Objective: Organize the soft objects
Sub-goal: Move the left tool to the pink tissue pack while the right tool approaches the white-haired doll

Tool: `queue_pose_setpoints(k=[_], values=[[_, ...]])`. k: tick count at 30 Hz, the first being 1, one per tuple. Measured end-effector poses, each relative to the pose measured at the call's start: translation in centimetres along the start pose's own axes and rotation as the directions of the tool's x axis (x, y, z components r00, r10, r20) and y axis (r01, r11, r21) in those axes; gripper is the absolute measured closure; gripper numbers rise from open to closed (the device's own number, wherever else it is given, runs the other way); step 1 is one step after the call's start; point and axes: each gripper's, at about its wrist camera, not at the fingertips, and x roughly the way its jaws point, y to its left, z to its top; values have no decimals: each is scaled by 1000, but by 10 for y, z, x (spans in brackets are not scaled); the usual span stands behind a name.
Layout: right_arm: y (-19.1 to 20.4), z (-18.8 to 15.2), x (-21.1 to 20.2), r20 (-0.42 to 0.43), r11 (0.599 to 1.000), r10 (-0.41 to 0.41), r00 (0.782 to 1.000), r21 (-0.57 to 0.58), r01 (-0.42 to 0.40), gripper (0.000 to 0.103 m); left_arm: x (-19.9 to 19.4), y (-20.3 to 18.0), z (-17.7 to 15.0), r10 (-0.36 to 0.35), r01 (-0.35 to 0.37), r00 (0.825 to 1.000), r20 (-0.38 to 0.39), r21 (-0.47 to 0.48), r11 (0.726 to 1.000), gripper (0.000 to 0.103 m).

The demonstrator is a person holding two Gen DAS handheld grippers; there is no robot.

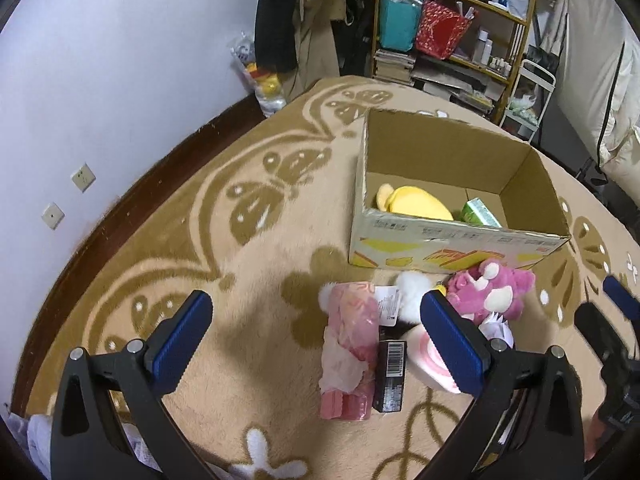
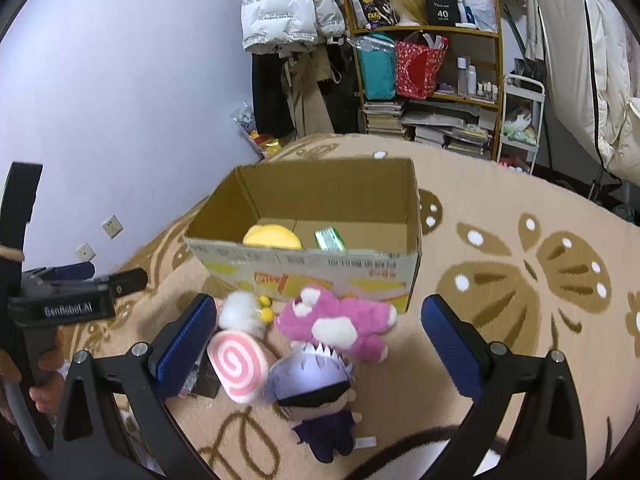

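An open cardboard box (image 1: 448,248) (image 2: 312,268) stands on the patterned rug, holding a yellow plush (image 1: 416,204) (image 2: 272,238) and a green pack (image 1: 480,213) (image 2: 329,239). In front of it lie a pink bear plush (image 2: 336,326) (image 1: 490,292), a pink swirl-roll plush (image 2: 238,364), a white pompom toy (image 2: 240,312), a doll with pale lilac hair (image 2: 316,392), a pink wrapped pack (image 1: 350,350) and a black box (image 1: 390,376). My left gripper (image 1: 316,344) is open above the pink pack. My right gripper (image 2: 318,342) is open above the plush pile.
A wooden shelf (image 2: 428,80) with bags and books, hanging coats (image 2: 292,12) and a white trolley (image 2: 520,120) stand behind the rug. The wall (image 1: 100,80) with sockets runs along the left. The other handheld gripper (image 2: 60,300) shows at the left edge.
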Motion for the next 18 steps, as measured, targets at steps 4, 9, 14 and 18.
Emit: queue_pose_setpoints(k=[4,9,14,18], values=[[-4,-13,10,-33,1000,-3,999,11,3,0,12,4,-1,-14,13,999,-36,-29,999,0],[-6,-23,20,-66,1000,-10,998,6,10,0,28,2,-3,-7,5,997,-74,-30,1000,0],[-8,-29,30,-90,1000,-4,996,9,5,0,43,0,-4,-11,8,994,-106,-32,999,0],[-9,-36,41,-133,1000,0,991,11,2,5,56,-3,-5,-10,5,991,-132,-36,999,0]])
